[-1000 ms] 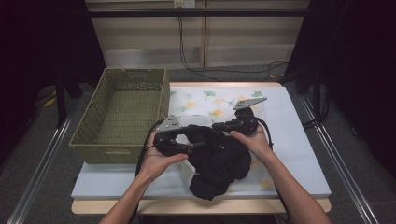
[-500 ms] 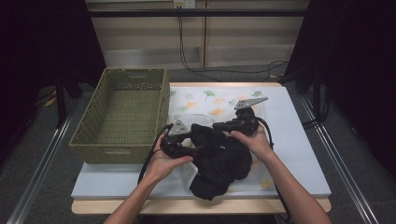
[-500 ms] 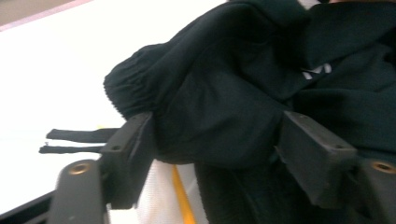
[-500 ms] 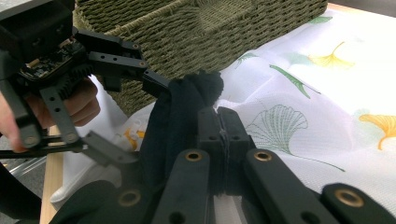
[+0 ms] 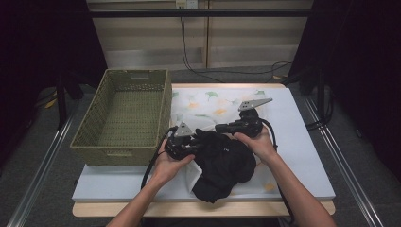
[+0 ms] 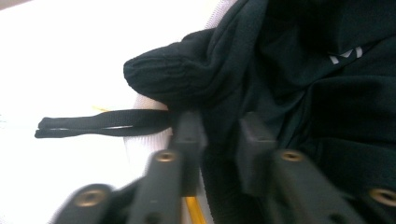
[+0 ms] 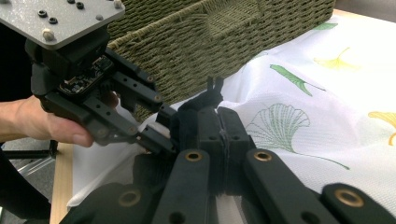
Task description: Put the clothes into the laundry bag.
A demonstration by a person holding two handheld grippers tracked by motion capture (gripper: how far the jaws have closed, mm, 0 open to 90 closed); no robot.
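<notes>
Leftmost on the counter (image 5: 302, 156) stands an olive woven wicker basket (image 5: 124, 116), and just right of its near corner the left hand-held gripper (image 5: 188, 145) has just been closing its jaws, which now stand narrowly apart with a fold of the crumpled black fabric garment (image 5: 224, 165) between them. Farther right, the right hand-held gripper (image 5: 226, 127) is pressed together, pinching the garment's upper edge, over a white cloth printed with ginkgo leaves (image 5: 210, 101).

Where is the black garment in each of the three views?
High view: black garment at bottom centre, between both hands.
Left gripper view: right and upper part, a fold between the fingers.
Right gripper view: bottom centre, pinched.
Shared landmark: white leaf-print cloth.
</notes>
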